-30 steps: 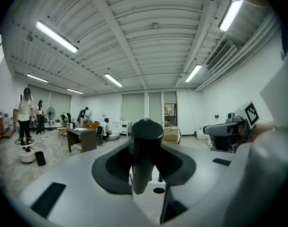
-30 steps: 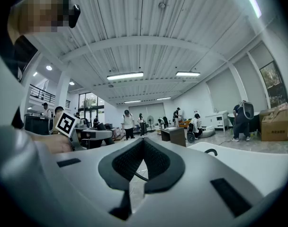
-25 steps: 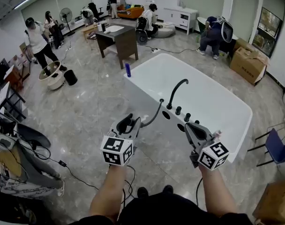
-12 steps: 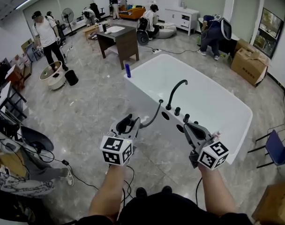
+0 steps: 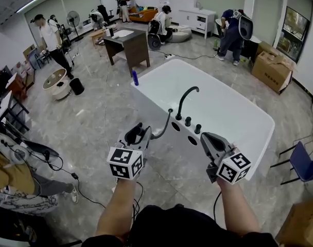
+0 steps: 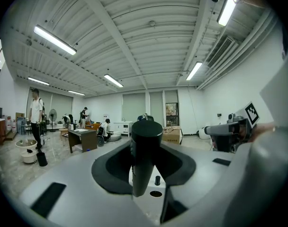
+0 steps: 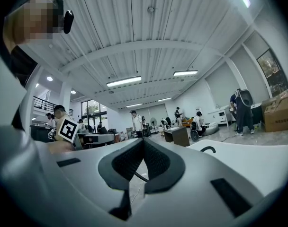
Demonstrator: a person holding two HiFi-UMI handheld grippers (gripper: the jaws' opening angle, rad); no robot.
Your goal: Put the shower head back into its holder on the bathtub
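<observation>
Shower head (image 6: 145,157) sits pinched in left tongs (image 5: 138,135); right tongs (image 7: 143,143) look pressed together, near bathtub (image 5: 238,113).

1. I find open room over the bathtub (image 5: 233,112) basin and along the floor (image 5: 94,122) left of it.
2. The curved black faucet (image 5: 186,99) and two knobs (image 5: 188,121) stand just beside the deck holes (image 5: 175,126).
3. A black hose (image 5: 165,127) arcs from the deck to my left gripper (image 5: 138,134), crossing that side.
</observation>
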